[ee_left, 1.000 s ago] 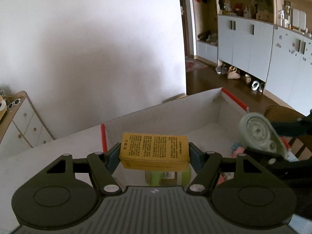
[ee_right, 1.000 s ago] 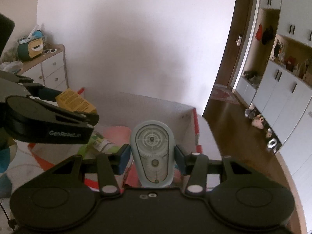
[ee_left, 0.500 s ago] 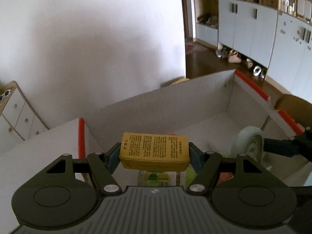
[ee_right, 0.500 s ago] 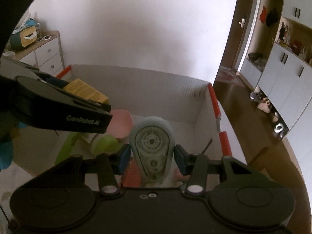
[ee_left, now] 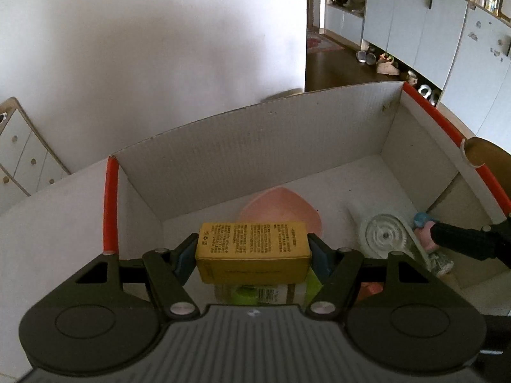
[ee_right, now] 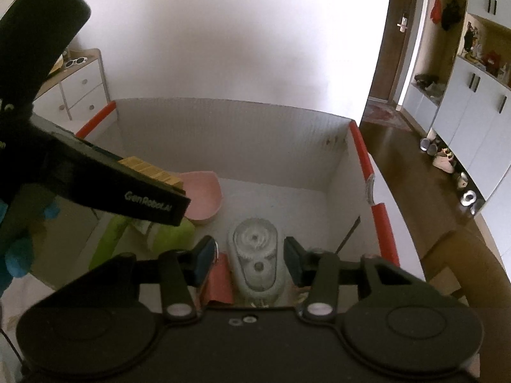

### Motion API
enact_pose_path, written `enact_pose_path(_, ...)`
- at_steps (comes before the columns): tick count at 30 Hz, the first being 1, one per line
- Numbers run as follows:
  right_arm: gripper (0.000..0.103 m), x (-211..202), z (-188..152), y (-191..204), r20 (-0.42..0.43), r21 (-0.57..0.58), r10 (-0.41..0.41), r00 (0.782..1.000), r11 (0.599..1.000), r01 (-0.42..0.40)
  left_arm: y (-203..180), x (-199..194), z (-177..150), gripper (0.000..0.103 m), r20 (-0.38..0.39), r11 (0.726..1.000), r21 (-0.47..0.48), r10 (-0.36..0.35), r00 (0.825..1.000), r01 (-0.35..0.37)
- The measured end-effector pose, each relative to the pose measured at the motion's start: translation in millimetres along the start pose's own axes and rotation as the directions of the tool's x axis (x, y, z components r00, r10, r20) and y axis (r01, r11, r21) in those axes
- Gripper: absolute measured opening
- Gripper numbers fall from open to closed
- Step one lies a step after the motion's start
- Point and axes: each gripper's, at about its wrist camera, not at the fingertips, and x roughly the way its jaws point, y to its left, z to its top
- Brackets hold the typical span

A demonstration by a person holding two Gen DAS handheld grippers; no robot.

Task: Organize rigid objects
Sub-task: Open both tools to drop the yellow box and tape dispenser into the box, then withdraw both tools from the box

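The left gripper (ee_left: 252, 252) hangs over the near left part of the white corrugated cardboard box with red-edged side walls (ee_left: 255, 146), and its fingers (ee_left: 185, 255) are clamped tight on the two ends of a small yellow printed carton (ee_left: 254, 252), held level above the box floor. Under the carton sits a green-labelled bottle (ee_left: 252, 293), lying on the bottom of the box, and just beyond it a pale pink shallow bowl (ee_left: 281, 210) rests near the far wall.

Over on the right, the right gripper (ee_right: 252, 257) is low inside the box, fingers (ee_right: 293, 260) spread wide with clear gaps on either side of the pale blue-white oval tape dispenser with visible gears (ee_right: 255, 261). The dispenser lies flat on the box floor near the right wall, touching neither finger. A red flat packet (ee_right: 220, 281) lies just to its left. In the right wrist view the left gripper crosses in from the left with the yellow carton in its grip, above the pink bowl and the green bottle. A white chest of drawers (ee_right: 80, 92) stands against the wall beyond the box on the left.
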Motion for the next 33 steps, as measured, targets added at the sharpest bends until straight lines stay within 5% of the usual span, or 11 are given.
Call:
enact_pose_path(14, 0.061, -18, -3, -10, 0.041, 0.025, 0.001, 0.999, 1.000, -0.002, -4, -20, -9, 0.072, 0.080, 0.999, 0.035, 0.017, 0.997, -0.020)
enact_pose_path(33, 0.067, -90, -8, -11, 0.129, 0.041, -0.006, 0.992, 0.999, 0.001, -8, -104, -31, 0.076, 0.205, 0.999, 0.043, -0.007, 0.979, -0.002)
